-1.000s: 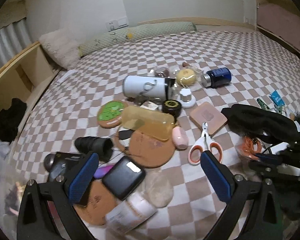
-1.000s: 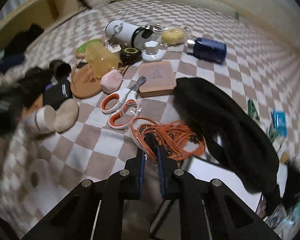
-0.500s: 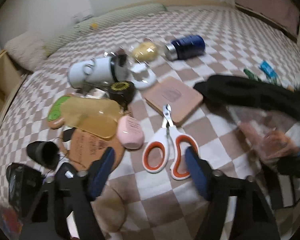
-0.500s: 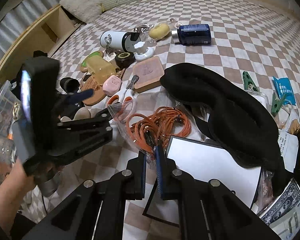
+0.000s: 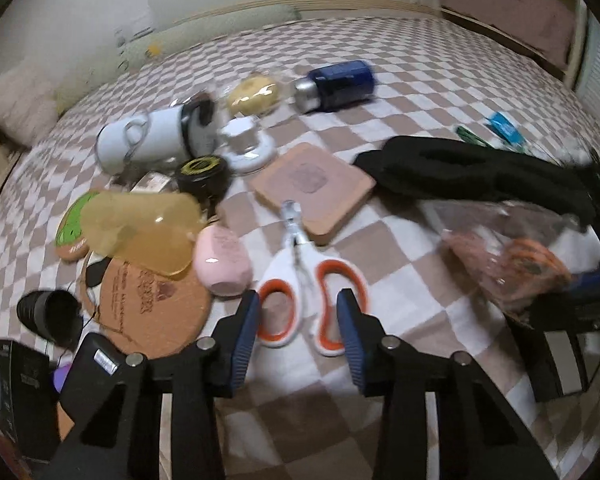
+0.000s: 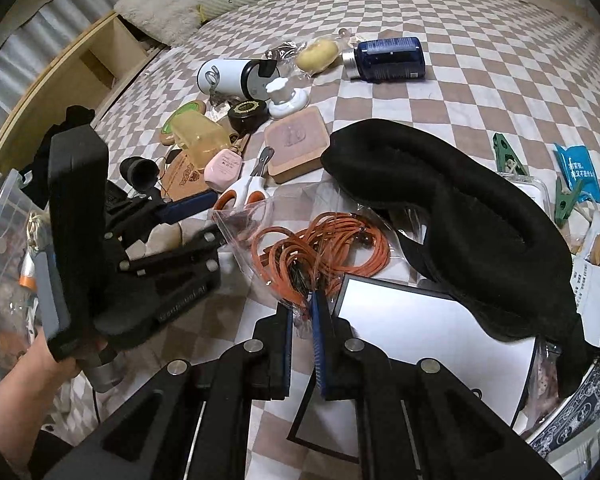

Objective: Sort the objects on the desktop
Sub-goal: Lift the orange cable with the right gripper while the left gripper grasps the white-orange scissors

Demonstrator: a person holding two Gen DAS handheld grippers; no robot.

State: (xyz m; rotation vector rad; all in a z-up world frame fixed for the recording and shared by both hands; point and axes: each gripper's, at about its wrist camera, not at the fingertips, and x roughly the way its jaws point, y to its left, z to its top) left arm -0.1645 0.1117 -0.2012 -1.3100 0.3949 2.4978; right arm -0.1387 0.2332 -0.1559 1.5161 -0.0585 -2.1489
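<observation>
White scissors with orange handles (image 5: 305, 280) lie on the checked bedspread. My left gripper (image 5: 298, 324) is open, its blue pads on either side of the handles, just above them. It also shows in the right wrist view (image 6: 180, 216). My right gripper (image 6: 302, 320) is shut on a clear bag of orange cord (image 6: 320, 252) and holds its near edge; the bag also shows in the left wrist view (image 5: 512, 256). A long black cushion (image 6: 460, 216) lies to the right of the bag.
Around the scissors lie a pink case (image 5: 222, 260), a square cork coaster (image 5: 314, 188), a round cork mat (image 5: 148, 308), a yellow lid (image 5: 140, 232), a white flask (image 5: 152, 140), a blue bottle (image 5: 336, 86) and a white-faced frame (image 6: 428, 328). A clear bin (image 6: 4, 260) stands at left.
My left gripper has moved forward and right from the black devices to straddle the scissors' handles. My right gripper has drawn the bag of cord back and up a little.
</observation>
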